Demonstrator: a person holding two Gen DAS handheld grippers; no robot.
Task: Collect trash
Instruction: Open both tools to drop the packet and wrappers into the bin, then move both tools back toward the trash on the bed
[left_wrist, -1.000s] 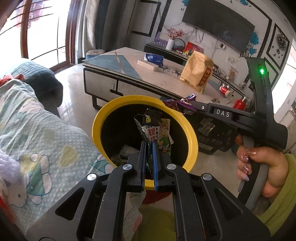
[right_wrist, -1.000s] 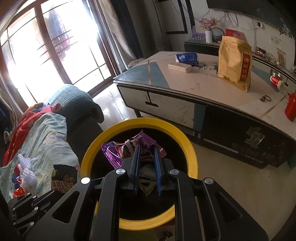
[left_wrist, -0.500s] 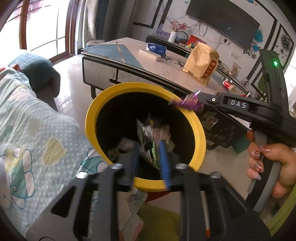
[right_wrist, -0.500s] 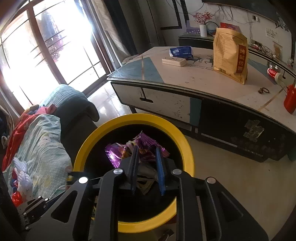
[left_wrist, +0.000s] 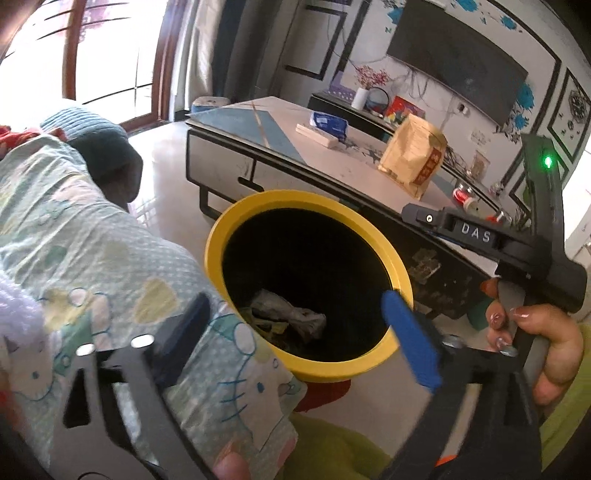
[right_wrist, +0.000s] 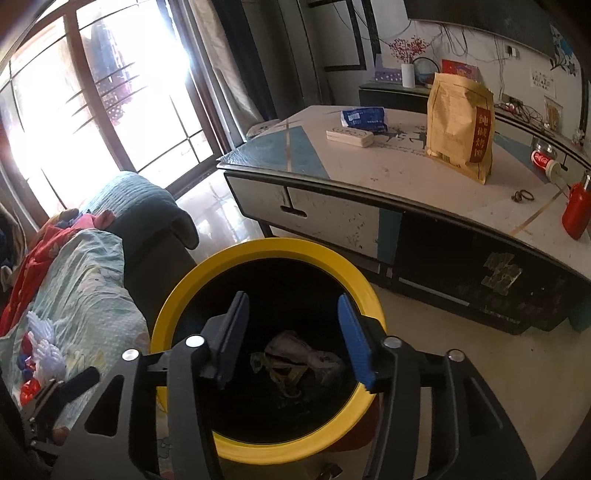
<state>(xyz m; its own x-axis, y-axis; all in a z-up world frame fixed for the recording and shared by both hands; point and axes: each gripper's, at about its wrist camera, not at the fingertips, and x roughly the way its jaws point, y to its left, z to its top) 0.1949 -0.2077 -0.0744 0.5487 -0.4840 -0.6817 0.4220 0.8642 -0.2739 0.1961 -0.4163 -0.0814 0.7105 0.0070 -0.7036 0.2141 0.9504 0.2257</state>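
Left wrist view: the left tongs (left_wrist: 295, 325) are seen spread wide, one black finger over a patterned blanket (left_wrist: 92, 266) and one blue-padded finger at the near right rim of a yellow-rimmed bin (left_wrist: 236, 229); nothing is held between them. Crumpled trash (left_wrist: 284, 317) is seen lying at the bottom of the bin's dark interior. To the right, the body of the right tongs, marked DAS and lit by a green lamp, is gripped by a hand (left_wrist: 554, 339) with painted nails; its fingertips are not shown from this side. Behind the bin, a low counter (left_wrist: 258, 129) is recorded, bearing a tan paper bag (left_wrist: 413, 158), a blue packet (left_wrist: 328, 122) and a white flat box (left_wrist: 317, 134). Right wrist view: the right tongs (right_wrist: 291, 332) are held directly above the bin (right_wrist: 354, 280), the jaws parted widely and empty, black finger left, blue finger right. The trash (right_wrist: 295, 354) is visible between them, low inside the bin. On the counter (right_wrist: 406, 177) beyond, the paper bag (right_wrist: 458, 129), blue packet (right_wrist: 364, 118), white box (right_wrist: 349, 136), a red bottle (right_wrist: 576, 214) and a red can (right_wrist: 543, 160) lying on its side are noted. The blanket (right_wrist: 85, 295) lies at the left, beside the bin.
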